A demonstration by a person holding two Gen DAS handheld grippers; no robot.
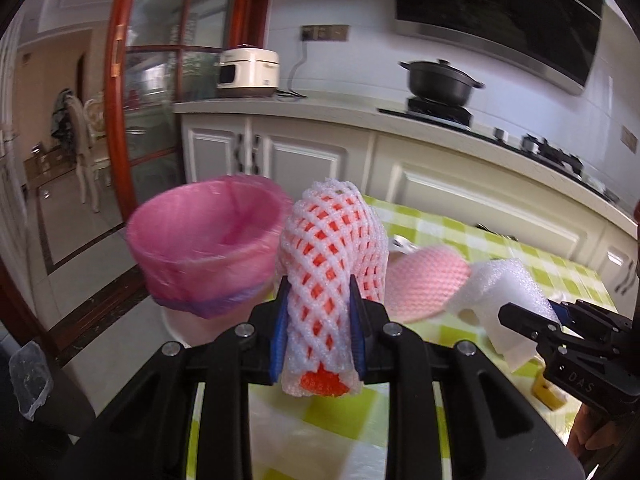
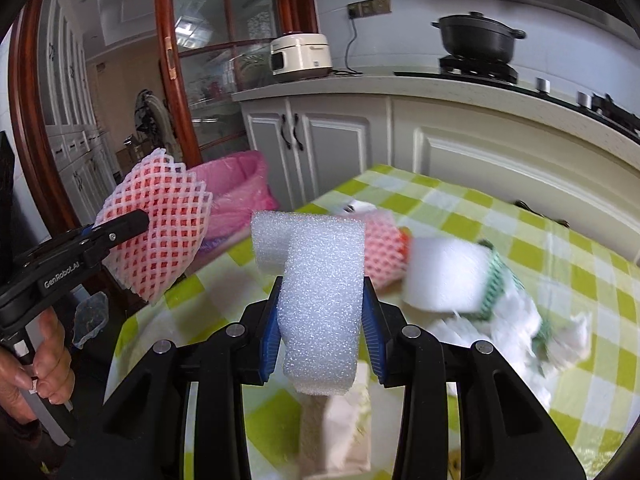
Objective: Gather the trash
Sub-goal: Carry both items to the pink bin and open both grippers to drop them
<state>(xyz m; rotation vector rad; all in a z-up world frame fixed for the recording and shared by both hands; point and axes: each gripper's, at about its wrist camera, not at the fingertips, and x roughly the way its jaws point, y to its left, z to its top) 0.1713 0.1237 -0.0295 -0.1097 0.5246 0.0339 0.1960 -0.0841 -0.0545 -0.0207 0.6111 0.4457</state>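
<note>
Both grippers loaded, carrying trash toward the bin

The left gripper (image 1: 320, 320) is clamped narrowly on a white-and-orange foam fruit net (image 1: 332, 256), lifted off the checked tablecloth (image 2: 520, 248) near the pink-lined trash bin (image 1: 208, 240), which stands off the table's far left corner. The right gripper (image 2: 320, 320) pinches a strip of white foam sheet (image 2: 320, 288) over the table. This looks like the carry step; next, each piece must be brought over the bin's mouth and let go. More scraps lie on the cloth to the right.
</note>
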